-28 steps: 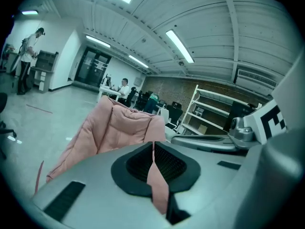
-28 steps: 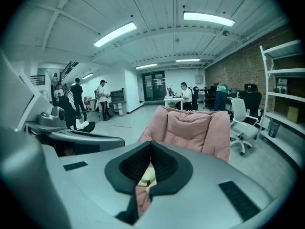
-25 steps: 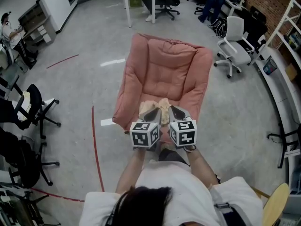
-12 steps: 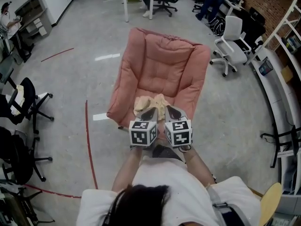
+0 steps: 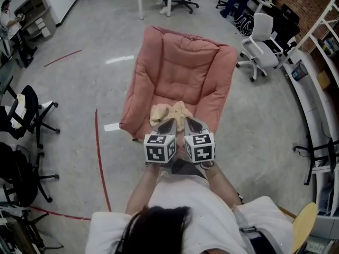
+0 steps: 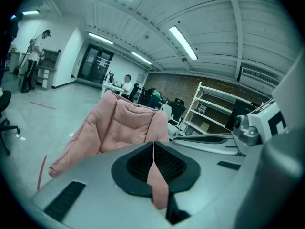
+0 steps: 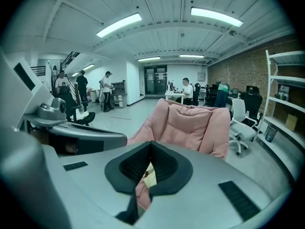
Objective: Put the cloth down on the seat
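Note:
A pink cushioned chair stands on the grey floor in front of me. A crumpled cream cloth rests at the front of its seat. My left gripper and right gripper sit side by side at the seat's front edge, both shut, their tips in the cloth's near edge. In the right gripper view a bit of cream cloth shows in the slit behind the closed jaws, with the chair beyond. The left gripper view shows closed jaws with only pink chair around them; the cloth is hidden there.
A white office chair stands at the right of the pink chair, and a black one at the far left. A red tape line runs along the floor on the left. Shelving lines the right wall. People stand far back.
The head view has shifted a little. Both grippers and the cloth keep their place at the seat's front.

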Tool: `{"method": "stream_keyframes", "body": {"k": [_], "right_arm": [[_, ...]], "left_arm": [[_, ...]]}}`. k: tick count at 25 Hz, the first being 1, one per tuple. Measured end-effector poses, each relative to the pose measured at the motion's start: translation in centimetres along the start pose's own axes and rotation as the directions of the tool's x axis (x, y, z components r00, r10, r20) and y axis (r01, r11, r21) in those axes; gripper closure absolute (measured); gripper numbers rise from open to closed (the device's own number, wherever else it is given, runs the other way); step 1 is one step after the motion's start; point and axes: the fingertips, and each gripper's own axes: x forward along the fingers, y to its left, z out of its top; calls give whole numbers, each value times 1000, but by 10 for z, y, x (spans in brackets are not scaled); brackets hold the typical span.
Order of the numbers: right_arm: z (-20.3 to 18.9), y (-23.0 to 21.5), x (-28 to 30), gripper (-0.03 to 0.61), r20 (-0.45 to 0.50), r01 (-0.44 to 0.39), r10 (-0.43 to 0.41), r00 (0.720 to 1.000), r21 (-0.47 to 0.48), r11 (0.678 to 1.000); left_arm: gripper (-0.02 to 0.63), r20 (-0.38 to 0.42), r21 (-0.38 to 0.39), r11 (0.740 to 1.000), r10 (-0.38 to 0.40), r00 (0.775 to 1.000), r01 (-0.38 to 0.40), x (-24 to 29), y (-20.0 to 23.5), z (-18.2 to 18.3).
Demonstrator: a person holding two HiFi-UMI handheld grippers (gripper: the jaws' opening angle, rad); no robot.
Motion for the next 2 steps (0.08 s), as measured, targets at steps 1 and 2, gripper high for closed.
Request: {"method": "stream_keyframes", "body": {"k": [1, 2], "right_arm": [[-1, -1, 1, 551, -4, -1, 1, 1000, 1, 1000], [-2, -1, 2, 551, -7, -2, 2, 1000, 2, 1000]], "left_arm": [[579, -1, 0, 1000, 1, 1000, -1, 1, 0, 0], [580, -1, 0, 1000, 2, 1000, -2, 2, 1, 0]]}}
